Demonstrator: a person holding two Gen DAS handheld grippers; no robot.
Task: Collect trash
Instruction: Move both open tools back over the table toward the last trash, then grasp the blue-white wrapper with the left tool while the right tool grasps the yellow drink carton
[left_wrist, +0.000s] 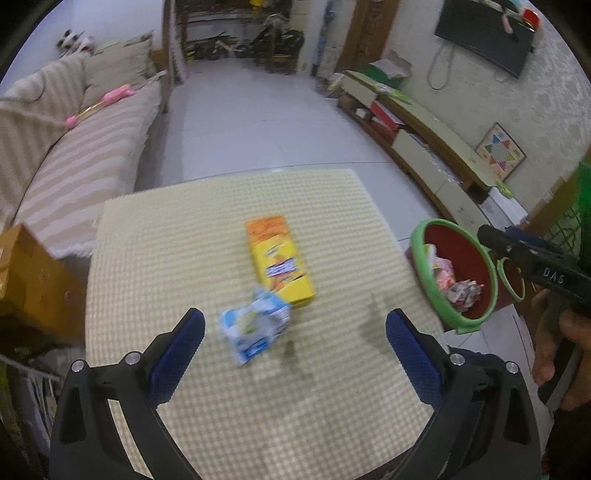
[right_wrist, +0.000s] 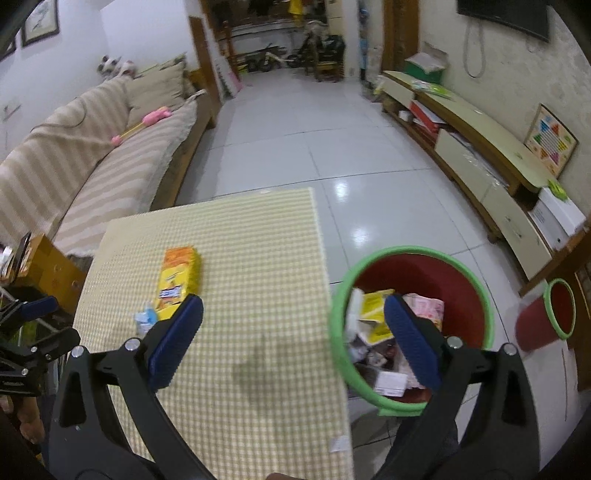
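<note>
Two pieces of trash are seen on the checked worktop (left_wrist: 258, 424): a crumpled blue-and-white packet (left_wrist: 255, 325) and, touching its far side, a yellow and orange carton (left_wrist: 280, 258). The red bin with a green rim (right_wrist: 406, 254) stands on the floor just beside the worktop's right edge and is already part-filled with wrappers and boxes.

The left tongs (left_wrist: 295, 354) are spread wide and empty, held above the worktop with the packet slightly left of their centre line. The right tongs (right_wrist: 293, 339) are also spread wide with nothing between them, hanging over the worktop edge and the bin rim.

Risks noted:
- The packet is crumpled and probably light; it could be pushed along the cloth rather than gripped if one finger lands first.
- Since packet and carton touch, the carton could be nudged or caught together with the packet.
- Both views are blurred, so the exact alignment over the packet cannot be confirmed.
- The bin rim lies close to the worktop edge, so a drop made short of it would likely land on the floor.
</note>
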